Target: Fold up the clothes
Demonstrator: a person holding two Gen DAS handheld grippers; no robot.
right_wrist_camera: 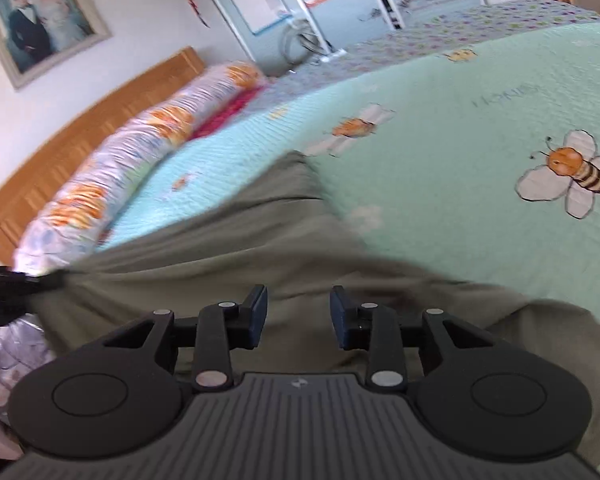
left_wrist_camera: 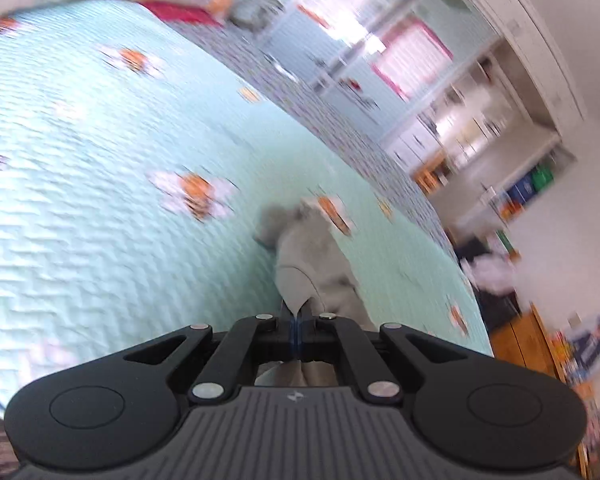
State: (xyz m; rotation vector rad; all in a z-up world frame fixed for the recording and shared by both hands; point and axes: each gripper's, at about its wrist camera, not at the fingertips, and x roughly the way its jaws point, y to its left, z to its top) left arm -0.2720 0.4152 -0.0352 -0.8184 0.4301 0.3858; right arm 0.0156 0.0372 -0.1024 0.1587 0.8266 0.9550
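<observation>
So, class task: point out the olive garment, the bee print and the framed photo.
olive garment (right_wrist_camera: pixel 236 240): right wrist view, middle of the cloth.
bee print (right_wrist_camera: pixel 576 170): right wrist view, its striped body.
framed photo (right_wrist_camera: pixel 44 20): right wrist view, picture centre.

Left claw (left_wrist_camera: pixel 297 320) clamped shut, raised, angled down; right claw (right_wrist_camera: pixel 299 312) parted, empty.

The garment (right_wrist_camera: pixel 228 240) is plain olive-grey. The quilt (right_wrist_camera: pixel 440 160) is mint green with orange, black-striped, white-winged bees (right_wrist_camera: pixel 572 176). At ten o'clock lie a white-and-orange floral bolster (right_wrist_camera: pixel 140 152) and an orange-brown headboard (right_wrist_camera: pixel 80 120).
</observation>
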